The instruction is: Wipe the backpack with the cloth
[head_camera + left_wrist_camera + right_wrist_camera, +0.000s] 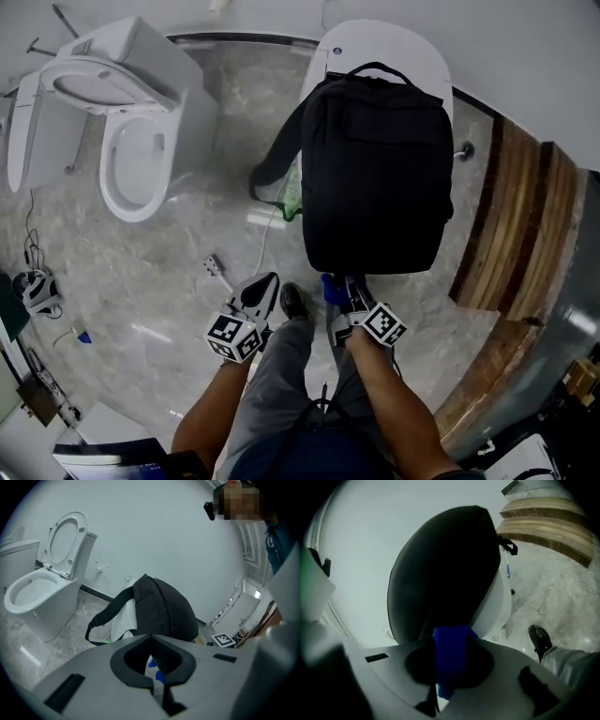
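A black backpack point(375, 159) point(164, 611) point(440, 573) lies on a white oval closed toilet lid point(394, 47), one strap point(272, 159) hanging off its left side. Just below the backpack's near edge, my right gripper point(349, 281) point(450, 639) is shut on a blue cloth point(329, 286) point(450, 658). The cloth sticks out past the jaws, close under the backpack's bottom edge; I cannot tell if they touch. My left gripper point(267, 281) point(150, 637) hovers over the floor to the left, jaw tips together, holding nothing, clear of the backpack.
A white toilet point(141, 141) point(37, 592) with its seat raised stands at the left. Wooden steps point(516, 225) point(543, 522) run along the right. A white-and-green bag point(291, 192) hangs beside the backpack. The person's shoe point(293, 302) rests between the grippers. Cables point(37, 286) lie far left.
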{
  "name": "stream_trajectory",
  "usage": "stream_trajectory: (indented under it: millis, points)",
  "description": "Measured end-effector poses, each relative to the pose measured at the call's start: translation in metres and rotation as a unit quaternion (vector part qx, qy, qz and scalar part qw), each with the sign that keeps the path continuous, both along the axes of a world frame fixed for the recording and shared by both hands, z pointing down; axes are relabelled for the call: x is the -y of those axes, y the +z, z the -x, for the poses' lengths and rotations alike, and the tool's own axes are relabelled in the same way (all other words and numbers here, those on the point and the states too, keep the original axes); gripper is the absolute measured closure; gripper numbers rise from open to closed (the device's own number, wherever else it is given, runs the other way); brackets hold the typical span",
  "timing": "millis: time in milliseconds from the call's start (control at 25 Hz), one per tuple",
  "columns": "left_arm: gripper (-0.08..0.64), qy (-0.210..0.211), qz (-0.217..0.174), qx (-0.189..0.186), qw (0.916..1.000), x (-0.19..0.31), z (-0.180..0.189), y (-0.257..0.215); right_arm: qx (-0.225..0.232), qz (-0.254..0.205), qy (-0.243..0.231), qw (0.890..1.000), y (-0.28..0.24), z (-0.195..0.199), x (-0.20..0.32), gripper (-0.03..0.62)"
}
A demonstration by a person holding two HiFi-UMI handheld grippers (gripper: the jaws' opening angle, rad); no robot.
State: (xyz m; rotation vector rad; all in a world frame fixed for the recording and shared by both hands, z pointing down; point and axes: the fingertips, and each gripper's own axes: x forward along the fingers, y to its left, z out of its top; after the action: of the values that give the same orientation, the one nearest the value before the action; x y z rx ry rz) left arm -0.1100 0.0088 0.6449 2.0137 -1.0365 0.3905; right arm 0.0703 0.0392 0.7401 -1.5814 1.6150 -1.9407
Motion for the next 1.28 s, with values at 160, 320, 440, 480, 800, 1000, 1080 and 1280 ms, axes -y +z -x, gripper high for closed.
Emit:
stream_trajectory:
  millis: [160, 320, 440, 480, 800, 1000, 1080, 1280]
  points:
    - [0.557, 0.026, 0.012, 0.001, 0.9996, 0.0, -0.026, 0.011, -0.006, 0.002, 0.053, 0.999, 0.0, -0.052, -0.001, 0.575]
    - [0.557, 0.041, 0.022, 0.005, 0.9989, -0.001, -0.045, 0.017, -0.016, 0.008, 0.106, 0.994, 0.001, -0.1, -0.003, 0.575]
    - [0.557, 0.047, 0.024, 0.006, 0.9986, 0.001, -0.053, 0.018, -0.029, 0.017, 0.161, 0.986, 0.002, -0.141, -0.003, 0.575]
    - [0.557, 0.048, 0.024, 0.007, 0.9985, 0.003, -0.054, 0.018, -0.039, 0.019, 0.165, 0.985, 0.001, -0.152, -0.002, 0.575]
    - [0.557, 0.042, 0.024, 0.01, 0.9988, 0.016, -0.059, 0.017, -0.13, -0.056, 0.167, 0.976, -0.051, -0.217, 0.023, 0.575]
    - [0.557, 0.037, 0.024, 0.007, 0.999, 0.021, -0.059, 0.017, -0.264, -0.219, -0.074, 0.936, -0.124, -0.166, 0.089, 0.575]
    - [0.557, 0.034, 0.024, 0.006, 0.9991, 0.022, -0.059, 0.016, -0.295, -0.259, -0.178, 0.902, -0.13, -0.125, 0.1, 0.575]
    - [0.557, 0.024, 0.018, 0.004, 0.9995, 0.029, -0.054, 0.011, -0.336, -0.313, -0.385, 0.801, -0.134, -0.023, 0.09, 0.575]
